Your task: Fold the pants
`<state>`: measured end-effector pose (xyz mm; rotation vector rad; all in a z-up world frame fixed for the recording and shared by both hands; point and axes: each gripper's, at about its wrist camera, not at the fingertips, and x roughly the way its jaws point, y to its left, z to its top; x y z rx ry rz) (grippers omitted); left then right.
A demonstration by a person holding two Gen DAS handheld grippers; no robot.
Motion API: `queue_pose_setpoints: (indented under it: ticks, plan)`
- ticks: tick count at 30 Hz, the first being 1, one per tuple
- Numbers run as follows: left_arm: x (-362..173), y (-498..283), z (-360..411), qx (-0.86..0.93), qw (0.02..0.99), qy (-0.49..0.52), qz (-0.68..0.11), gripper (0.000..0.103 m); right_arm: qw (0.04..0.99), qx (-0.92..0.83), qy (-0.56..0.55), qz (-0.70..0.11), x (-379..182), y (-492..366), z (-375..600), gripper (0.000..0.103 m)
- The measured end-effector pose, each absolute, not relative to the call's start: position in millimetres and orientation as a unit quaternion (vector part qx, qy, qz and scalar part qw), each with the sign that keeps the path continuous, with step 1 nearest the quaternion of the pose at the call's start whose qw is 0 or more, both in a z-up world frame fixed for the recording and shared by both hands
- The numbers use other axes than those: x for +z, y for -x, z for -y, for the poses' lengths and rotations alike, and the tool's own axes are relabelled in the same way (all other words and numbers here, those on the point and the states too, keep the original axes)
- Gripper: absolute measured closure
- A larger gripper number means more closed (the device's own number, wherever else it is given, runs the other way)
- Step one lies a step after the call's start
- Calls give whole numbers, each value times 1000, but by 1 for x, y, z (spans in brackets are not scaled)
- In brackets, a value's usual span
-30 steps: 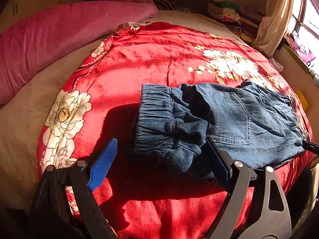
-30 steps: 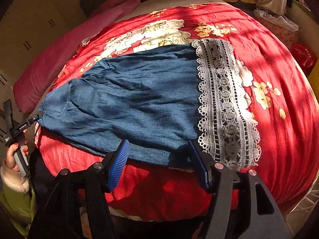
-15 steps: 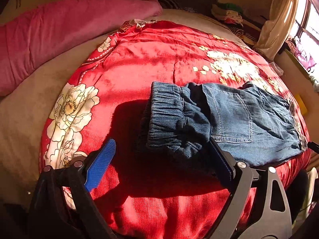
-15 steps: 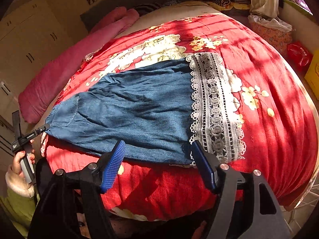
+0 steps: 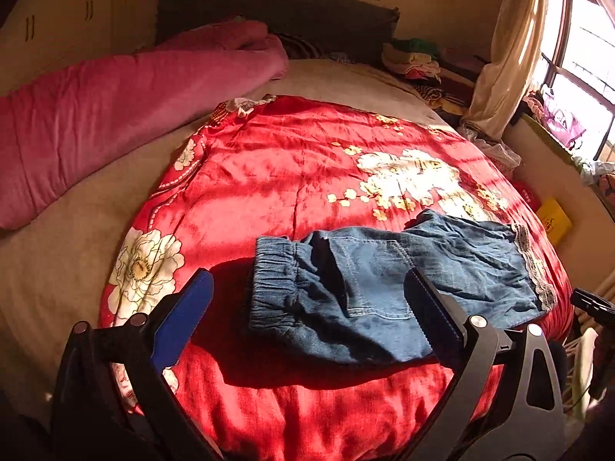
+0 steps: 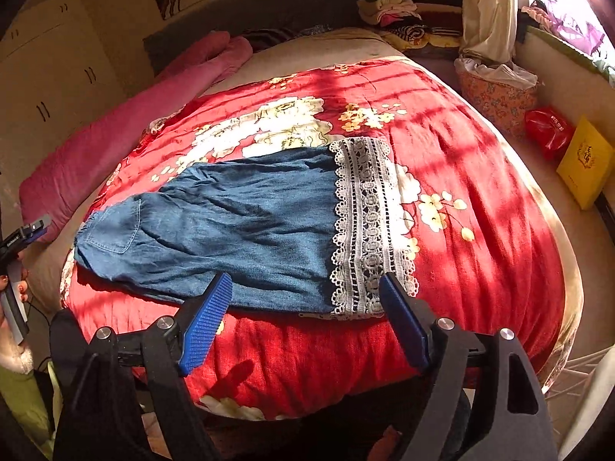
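While both tools hovered above bed, we found blue denim pants (image 6: 246, 230) with white lace hem band (image 6: 365, 226) lying flat on red floral satin quilt (image 6: 480, 238), elastic waistband (image 5: 275, 288) at left end. Left gripper (image 5: 307, 322): jaws wide, opening, clear of cloth. Right gripper (image 6: 303, 315): jaws wide, opening, gripping nothing.

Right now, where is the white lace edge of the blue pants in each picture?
Left wrist view: the lace edge sits far right, a thin strip at the pants' end.
Right wrist view: the lace edge sits in the middle, a broad band.
Shared landmark: the yellow box beside the bed.
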<state>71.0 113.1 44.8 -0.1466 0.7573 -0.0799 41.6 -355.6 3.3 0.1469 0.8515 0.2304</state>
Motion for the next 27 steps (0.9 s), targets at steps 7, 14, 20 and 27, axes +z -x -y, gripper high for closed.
queue_pose_setpoints:
  ticks: [7,14,20,27]
  plan:
    - [77,-94,-44,-102,931,22,-351,10,916,106,-65,-382,24,-34,357,16]
    - [93,-118,27,-169,921,-7,-350,10,922,96,-64,-371,29,-33,367,15]
    - [90,-141,80,-212,906,-25,-364,10,924,90,-60,-366,27,-36,373,13]
    - [76,-170,135,-254,885,-46,-388,10,919,88,-85,-375,11,-44,388,12]
